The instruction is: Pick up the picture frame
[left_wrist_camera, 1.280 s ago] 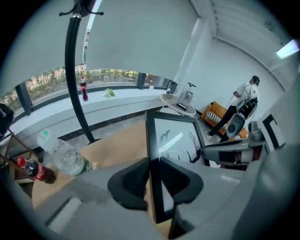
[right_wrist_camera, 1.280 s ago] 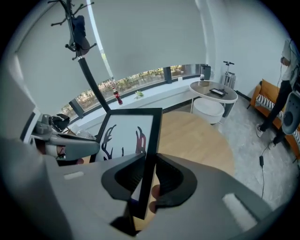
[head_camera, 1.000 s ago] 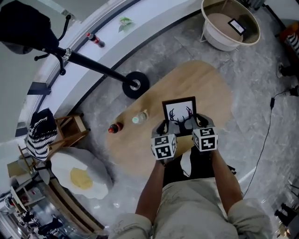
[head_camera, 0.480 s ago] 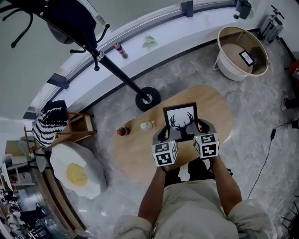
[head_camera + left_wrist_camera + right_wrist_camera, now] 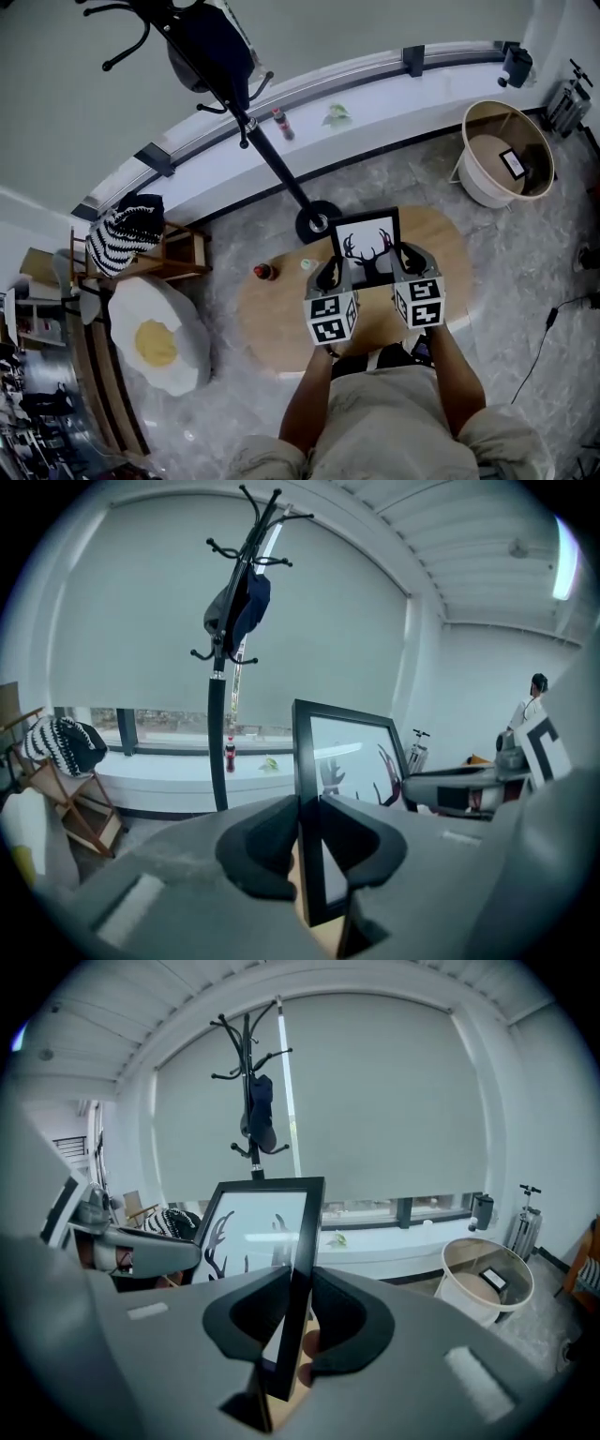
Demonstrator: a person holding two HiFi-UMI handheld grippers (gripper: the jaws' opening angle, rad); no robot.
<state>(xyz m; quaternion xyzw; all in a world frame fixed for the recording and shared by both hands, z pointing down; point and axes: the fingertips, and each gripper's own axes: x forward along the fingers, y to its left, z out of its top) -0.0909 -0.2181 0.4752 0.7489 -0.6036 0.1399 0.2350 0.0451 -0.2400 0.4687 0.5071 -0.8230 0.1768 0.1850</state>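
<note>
Above the table, left gripper and right gripper fingers pinch the picture frame's sides.

Oval wooden table with a small bottle, coat stand beside it, egg-shaped cushion, round basket.

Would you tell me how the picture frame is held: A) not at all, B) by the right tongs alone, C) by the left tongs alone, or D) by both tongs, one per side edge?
D: the left tongs and the right tongs each pinch one side edge of the picture frame.
</note>
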